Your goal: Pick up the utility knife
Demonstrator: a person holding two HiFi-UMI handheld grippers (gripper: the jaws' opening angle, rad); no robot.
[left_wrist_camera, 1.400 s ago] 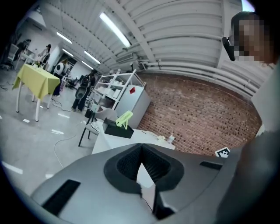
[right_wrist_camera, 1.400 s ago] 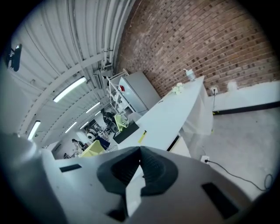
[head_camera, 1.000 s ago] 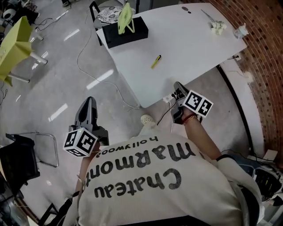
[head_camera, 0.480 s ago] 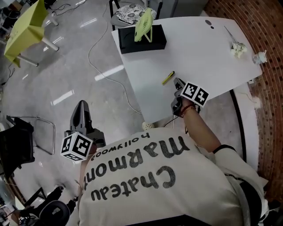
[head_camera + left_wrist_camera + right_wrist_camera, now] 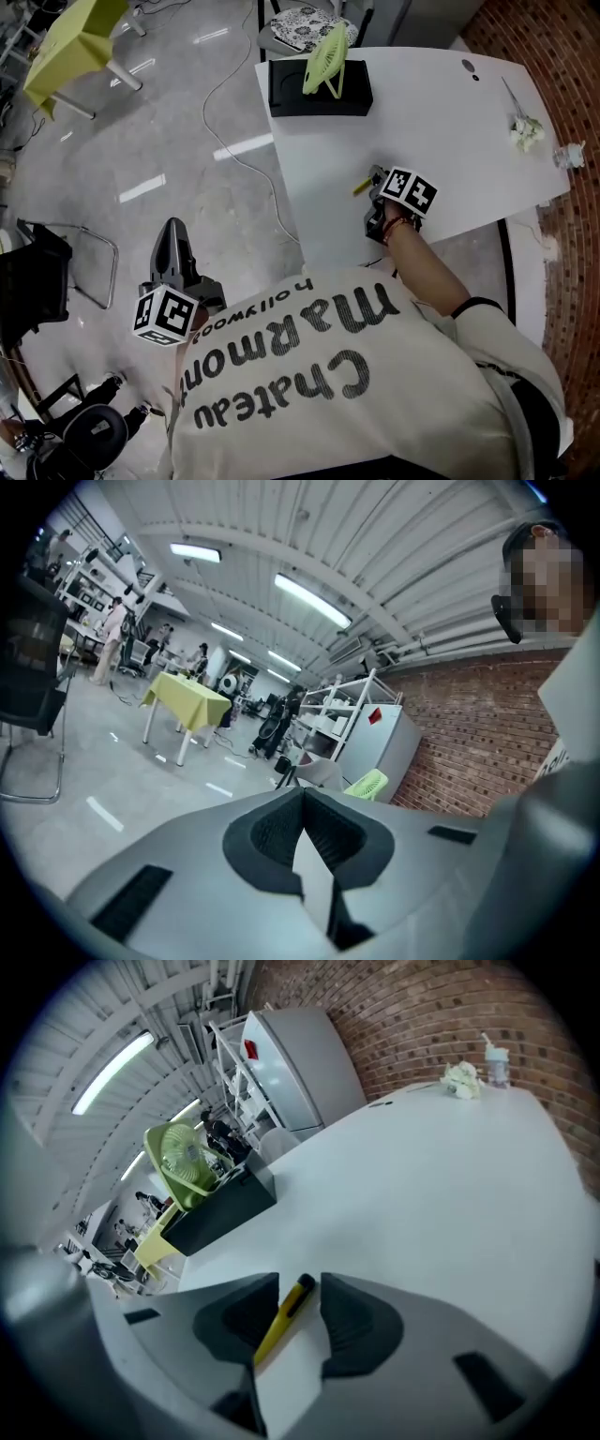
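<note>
The utility knife (image 5: 361, 186) is slim and yellow with a black end; it lies on the white table (image 5: 450, 103) near the left edge. My right gripper (image 5: 376, 175) points down at it. In the right gripper view the knife (image 5: 284, 1318) lies on the tabletop between the two jaws, which are opening, and the pads do not press on it. My left gripper (image 5: 172, 228) hangs over the floor left of the table, far from the knife. In the left gripper view its jaws (image 5: 302, 791) meet at the tips with nothing in them.
A black box (image 5: 319, 90) with a green fan (image 5: 325, 56) stands at the table's far left corner. A white crumpled thing (image 5: 525, 133) and a small bottle (image 5: 568, 155) sit at the right edge. A chair (image 5: 56, 281) and a cable (image 5: 234, 141) are on the floor.
My right gripper has come forward and down from the table's near edge to the knife, and its jaws have opened around it. The left gripper has shifted a little over the floor.
</note>
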